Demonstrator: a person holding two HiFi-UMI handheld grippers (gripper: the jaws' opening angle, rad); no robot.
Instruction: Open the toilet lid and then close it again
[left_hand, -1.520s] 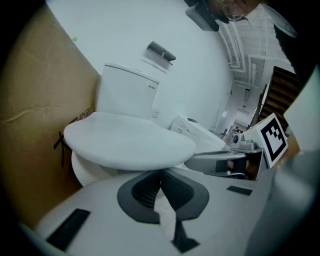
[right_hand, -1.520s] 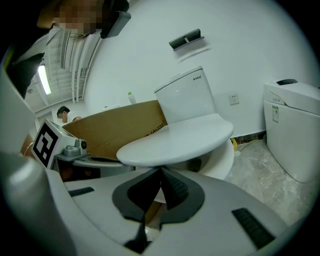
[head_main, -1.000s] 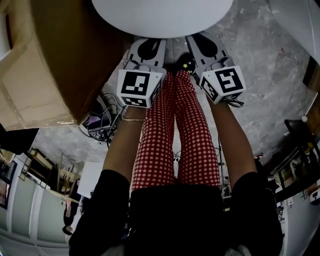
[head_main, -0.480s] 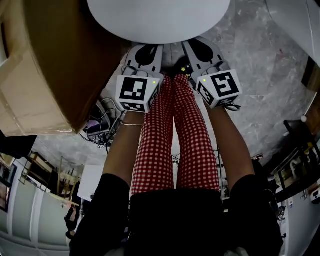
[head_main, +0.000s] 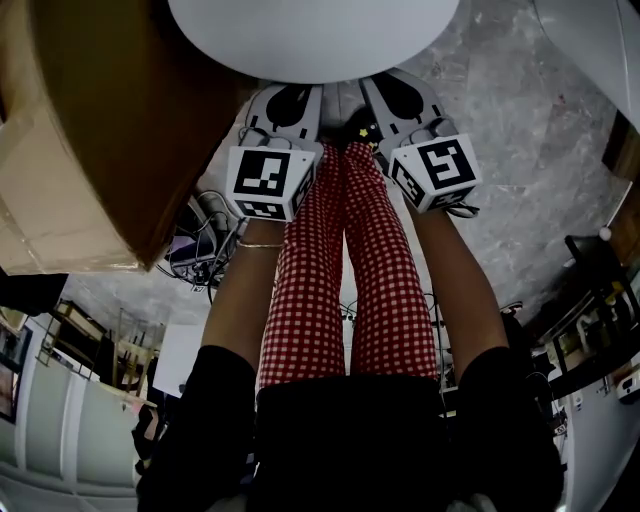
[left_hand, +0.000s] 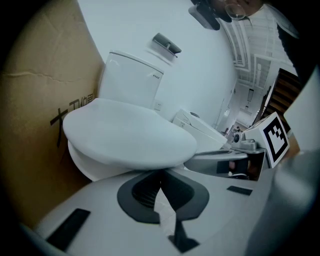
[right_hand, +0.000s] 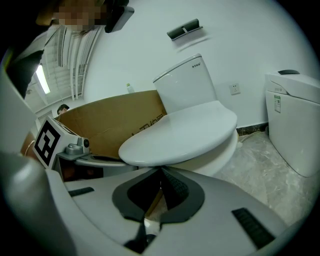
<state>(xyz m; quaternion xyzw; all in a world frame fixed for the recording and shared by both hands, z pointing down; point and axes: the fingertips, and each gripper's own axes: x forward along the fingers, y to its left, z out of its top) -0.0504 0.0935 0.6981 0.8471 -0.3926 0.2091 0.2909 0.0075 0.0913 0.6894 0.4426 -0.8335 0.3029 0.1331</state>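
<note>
toilet lid, frame middle: looks hard, slippery, light | I'd lift under its front edge | left tool, right tool: both closed tight, holding nothing

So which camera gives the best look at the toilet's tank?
The right gripper view: the tank stands upright, near the centre, clear above the lid. The left gripper view shows it too, tilted. The head view shows only the lid's front.

White toilet lid, red-checked trousers (gingham), brown box
</note>
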